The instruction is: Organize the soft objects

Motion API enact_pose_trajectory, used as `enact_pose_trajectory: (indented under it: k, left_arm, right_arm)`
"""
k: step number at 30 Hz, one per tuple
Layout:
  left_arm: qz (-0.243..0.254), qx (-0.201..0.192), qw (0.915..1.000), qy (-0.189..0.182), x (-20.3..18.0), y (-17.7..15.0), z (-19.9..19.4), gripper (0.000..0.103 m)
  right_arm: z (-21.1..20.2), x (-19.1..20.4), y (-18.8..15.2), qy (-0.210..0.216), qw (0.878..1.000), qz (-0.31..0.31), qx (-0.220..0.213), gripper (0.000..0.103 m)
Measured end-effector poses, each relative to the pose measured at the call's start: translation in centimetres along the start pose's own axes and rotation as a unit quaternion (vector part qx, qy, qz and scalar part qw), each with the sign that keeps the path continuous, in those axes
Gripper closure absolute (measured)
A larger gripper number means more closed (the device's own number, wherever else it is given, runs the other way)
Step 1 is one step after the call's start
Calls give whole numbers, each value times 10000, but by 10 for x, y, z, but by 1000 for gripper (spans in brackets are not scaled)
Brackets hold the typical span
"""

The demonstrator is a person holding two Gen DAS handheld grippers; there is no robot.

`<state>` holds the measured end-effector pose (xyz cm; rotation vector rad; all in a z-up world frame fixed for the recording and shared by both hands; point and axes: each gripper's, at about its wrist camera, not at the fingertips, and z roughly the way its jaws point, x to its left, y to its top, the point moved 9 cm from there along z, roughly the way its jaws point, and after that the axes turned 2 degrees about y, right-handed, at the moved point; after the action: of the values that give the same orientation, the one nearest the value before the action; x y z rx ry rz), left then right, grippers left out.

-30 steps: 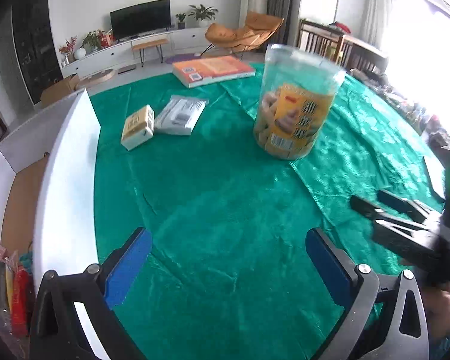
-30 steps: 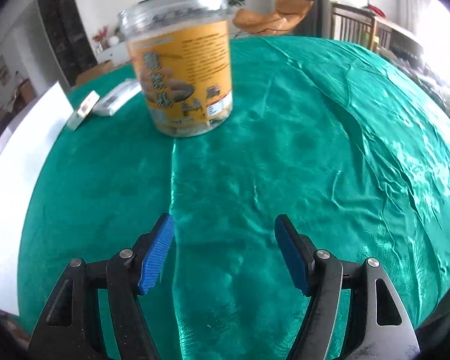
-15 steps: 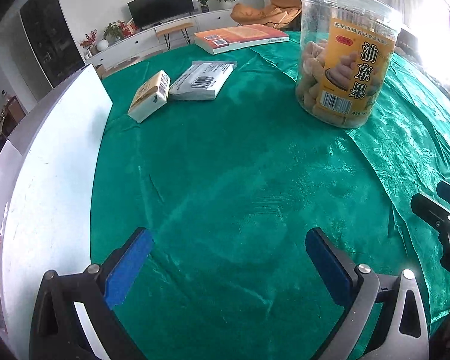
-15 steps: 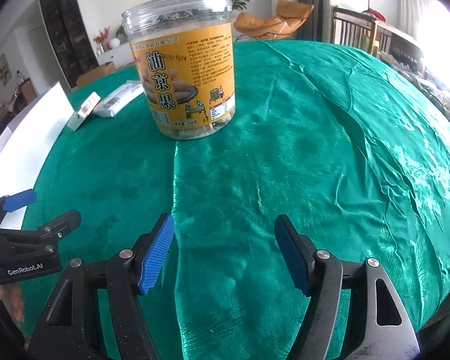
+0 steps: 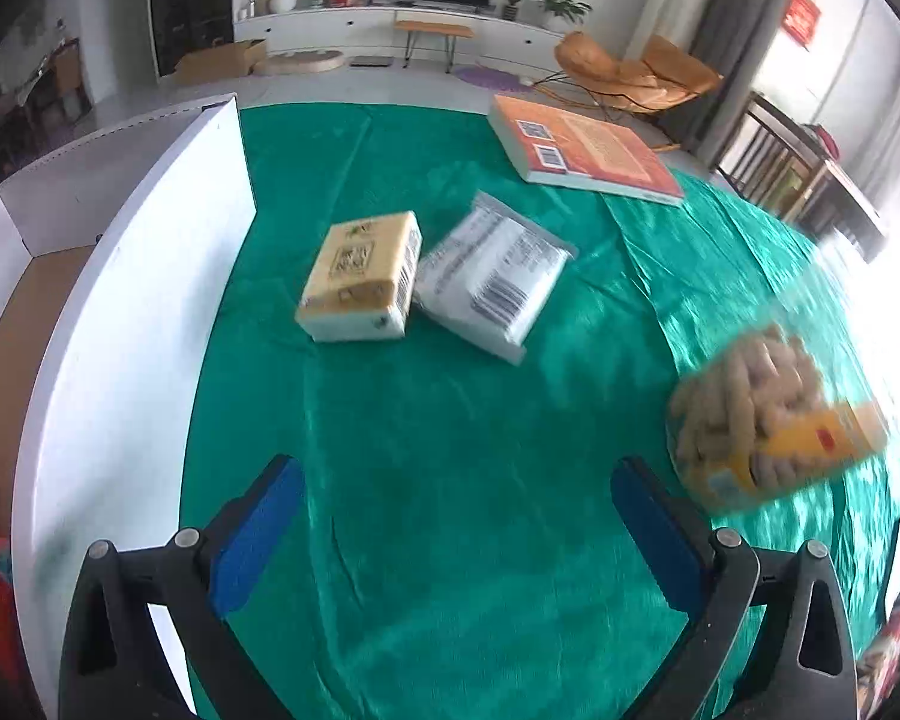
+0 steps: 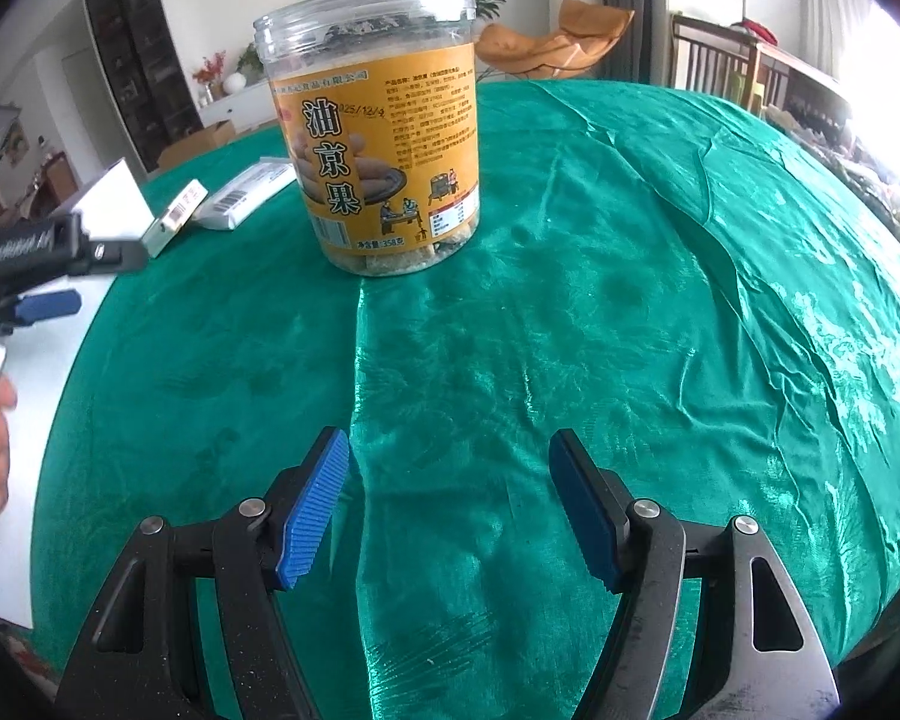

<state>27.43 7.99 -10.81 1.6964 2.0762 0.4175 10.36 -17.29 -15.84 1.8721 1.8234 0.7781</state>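
Beyond left gripper, tissue pack awaits pickup; both jaws open, empty; next, reach farther.

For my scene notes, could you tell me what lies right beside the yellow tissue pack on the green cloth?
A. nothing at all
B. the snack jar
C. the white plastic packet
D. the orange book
C: in the left wrist view the white plastic packet lies right against the yellow tissue pack, while the book and jar sit well apart.
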Motion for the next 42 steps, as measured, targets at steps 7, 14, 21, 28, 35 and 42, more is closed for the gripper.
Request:
enact_pose_trajectory:
  k: [7,14,21,28,35,42]
  left_arm:
    - [140,-78,9936,1118,27,69,60,1]
    - [-629,-14,9975,315,51,72,85,47]
    - [-158,-109,9984,523,38,106,112,48]
    - [1239,-397,9904,464,-10,131,135,48]
    - [3344,-191,9416,-347,-79,71,111,48]
    - [3752,343,9259,-284,-47,-4,62,51]
  right_arm:
    - [-5,2,1,178,9998,66,-88,30]
    - [-6,-1,4,472,9982,361,-110,30]
    - [-6,-7,2,696,9949,728,-84,30]
    - [-5,-15,1,846,9908,1052,-64,30]
    - [-1,-20,1,926,9877,1263,16,30]
    - [-5,-20,2,893,9884,1227,-26,30]
